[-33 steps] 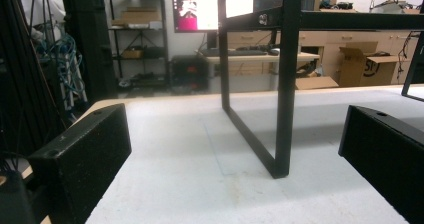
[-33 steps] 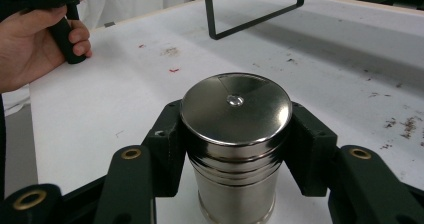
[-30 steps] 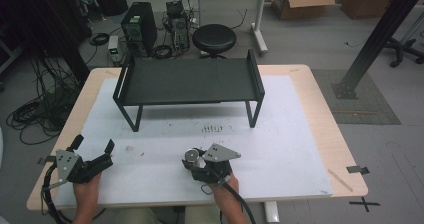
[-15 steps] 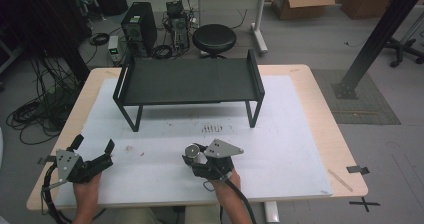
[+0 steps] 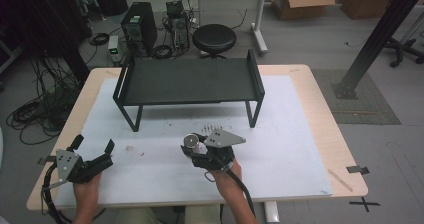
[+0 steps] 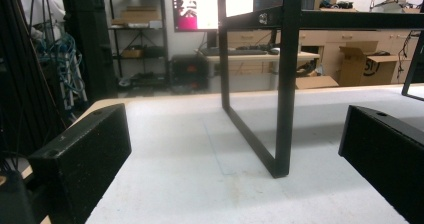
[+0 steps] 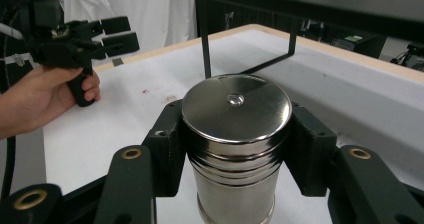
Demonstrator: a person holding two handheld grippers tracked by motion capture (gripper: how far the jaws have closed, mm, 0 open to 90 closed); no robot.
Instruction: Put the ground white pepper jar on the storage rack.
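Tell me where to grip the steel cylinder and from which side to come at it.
Grip the steel cylinder on its round side wall just below the lid, coming in level from the side, as the right gripper does now: it stands upright, its flat lid offers no hold, and the ribbed band under the rim gives both pads opposite, parallel contact. The left gripper rests open, apart from it.

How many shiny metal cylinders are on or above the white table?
1. The shiny steel cylinder with a flat lid is clamped upright in the right tool, near the table's front middle, before the black metal rack. The rack could hide others.
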